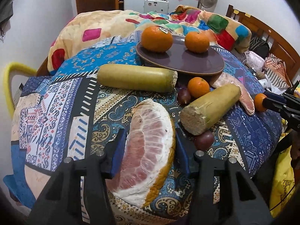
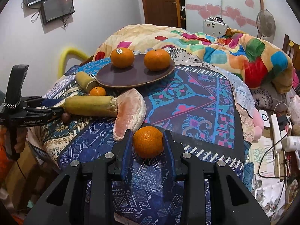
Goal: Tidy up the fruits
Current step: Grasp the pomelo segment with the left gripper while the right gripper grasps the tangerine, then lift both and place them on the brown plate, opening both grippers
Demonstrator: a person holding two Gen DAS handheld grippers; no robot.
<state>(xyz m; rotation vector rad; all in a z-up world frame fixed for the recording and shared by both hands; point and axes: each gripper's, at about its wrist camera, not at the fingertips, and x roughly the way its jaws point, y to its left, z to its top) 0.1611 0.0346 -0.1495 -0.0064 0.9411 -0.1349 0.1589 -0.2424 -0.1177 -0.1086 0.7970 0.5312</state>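
Note:
A large pink pomelo wedge [image 1: 148, 146] lies on the patterned cloth. My left gripper [image 1: 150, 146] has a blue pad pressed against each of its sides. My right gripper [image 2: 148, 144] is shut on a small orange [image 2: 148, 141], low over the blue cloth; it also shows at the right edge of the left wrist view, right gripper [image 1: 263, 99]. A purple-brown plate [image 1: 180, 61] at the back carries two oranges [image 1: 156, 38] [image 1: 196, 42]. Before the plate lie two yellow-green stalk pieces [image 1: 135, 78] [image 1: 210, 108], another orange [image 1: 198, 87], a second pomelo wedge [image 2: 131, 110] and two dark round fruits [image 1: 183, 95] [image 1: 204, 140].
All of this rests on a bed covered in patterned cloths. A bunched colourful blanket [image 2: 234, 56] lies behind the plate. At the right of the bed are cables, a power strip [image 2: 277, 129] and papers. A yellow chair back [image 1: 9, 86] stands at the left.

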